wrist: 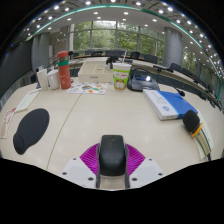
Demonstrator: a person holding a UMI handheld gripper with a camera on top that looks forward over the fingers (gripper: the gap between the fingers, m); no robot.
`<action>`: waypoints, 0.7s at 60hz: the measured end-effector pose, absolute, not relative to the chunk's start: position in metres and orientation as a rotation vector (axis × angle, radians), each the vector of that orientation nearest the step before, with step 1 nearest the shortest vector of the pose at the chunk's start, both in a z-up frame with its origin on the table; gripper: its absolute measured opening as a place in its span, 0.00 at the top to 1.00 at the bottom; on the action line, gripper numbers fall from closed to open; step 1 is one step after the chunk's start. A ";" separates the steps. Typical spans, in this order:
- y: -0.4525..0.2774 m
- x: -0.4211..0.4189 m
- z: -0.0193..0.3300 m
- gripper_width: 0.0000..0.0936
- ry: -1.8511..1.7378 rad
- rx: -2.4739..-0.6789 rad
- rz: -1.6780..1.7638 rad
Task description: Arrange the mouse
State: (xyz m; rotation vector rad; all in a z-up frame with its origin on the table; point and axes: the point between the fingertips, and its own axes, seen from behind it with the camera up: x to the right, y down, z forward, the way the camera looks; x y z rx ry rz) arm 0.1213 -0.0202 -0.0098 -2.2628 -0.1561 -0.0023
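A black computer mouse (111, 155) sits between my gripper's (111, 158) two fingers, lifted above the beige table (110, 115). Both magenta pads (92, 156) press against its sides, so the gripper is shut on it. A black oval mouse pad (30, 129) lies on the table ahead and to the left of the fingers, well apart from the mouse.
At the back of the table stand an orange bottle (64, 69), a white cup (121, 75) and some papers (88, 88). To the right lie a blue and white book (166, 102) and a small dark object (191, 121). Chairs and windows are beyond.
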 end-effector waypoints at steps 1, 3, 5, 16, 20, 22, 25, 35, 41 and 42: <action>-0.020 0.122 -0.007 0.66 -0.152 -2.260 -0.008; -0.019 0.122 0.000 0.66 -0.146 -2.254 -0.026; -0.017 0.121 0.009 0.66 -0.137 -2.241 -0.046; -0.007 0.079 0.089 0.66 -0.091 -2.141 -0.113; -0.003 0.043 0.117 0.66 -0.083 -2.114 -0.108; -0.001 0.022 0.127 0.66 -0.080 -2.097 -0.093; -0.001 -0.014 0.137 0.66 -0.093 -2.089 -0.068; 0.000 -0.132 0.108 0.66 -0.159 -2.120 0.025; 0.002 -0.181 0.064 0.66 -0.189 -2.166 0.066; 0.002 -0.186 0.058 0.66 -0.200 -2.176 0.061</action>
